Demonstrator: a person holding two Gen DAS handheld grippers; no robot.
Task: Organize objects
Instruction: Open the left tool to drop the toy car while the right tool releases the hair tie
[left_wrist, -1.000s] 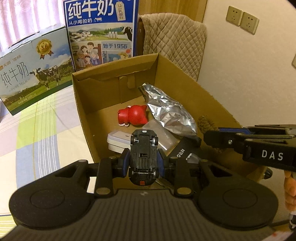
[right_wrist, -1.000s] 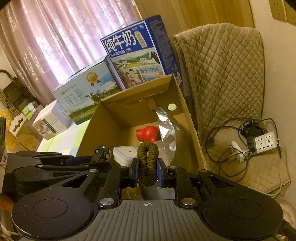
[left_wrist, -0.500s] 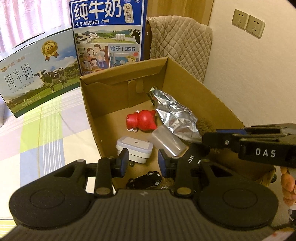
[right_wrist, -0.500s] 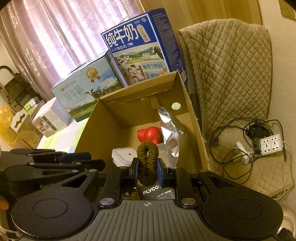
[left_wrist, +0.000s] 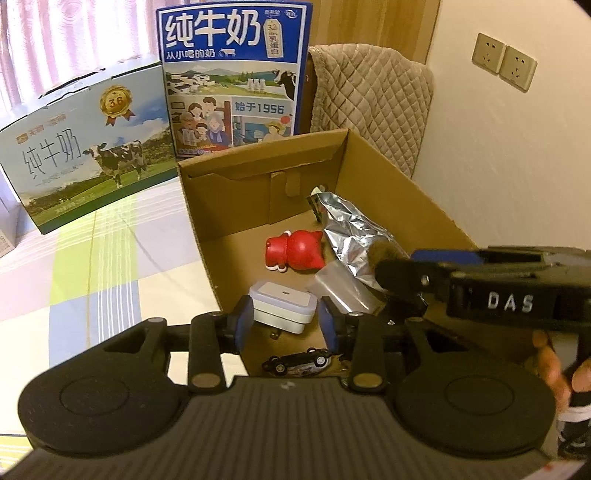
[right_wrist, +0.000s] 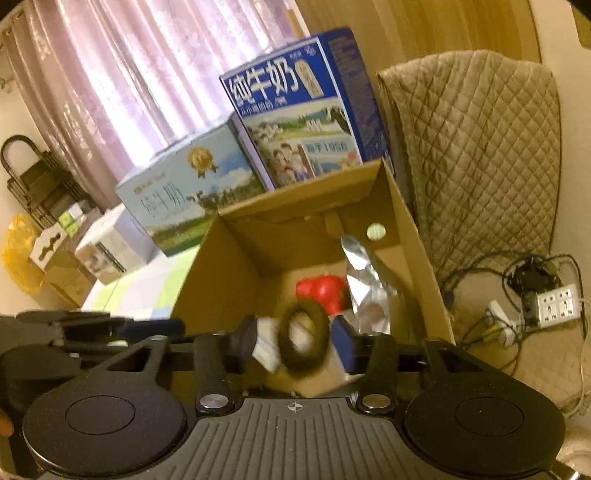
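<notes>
A: Log entry. What changed in the last second?

B: 2 releases. The left gripper (left_wrist: 286, 321) carried the toy car (left_wrist: 297, 362) nose-down 1 s ago; now its jaws are spread and hold nothing, and the car lies on the floor of the cardboard box (left_wrist: 402, 184), just below and ahead of the fingertips. The right gripper (right_wrist: 295, 341) was clamped on the brown hair tie (right_wrist: 303, 339) 0.5 s ago; now its jaws stand apart and the tie sits loose between them, blurred, so I judge it is mid-drop.

A: Meaning for the task?

B: Judgement: car is stowed, tie is about to join it. Both tools will be free for the next pick.

A: Car orientation?

B: Long axis runs roughly crosswise to the left fingers, slightly tilted up to the right. It appears to lie on its side, wheels toward the camera. Which end is the nose, I cannot tell.

A: The tie?

B: Ring opening faces the right wrist camera, leaning a little. Beyond the fingers: red figurine (left_wrist: 295, 251), white case (left_wrist: 282, 304), foil bag (left_wrist: 351, 229).
</notes>
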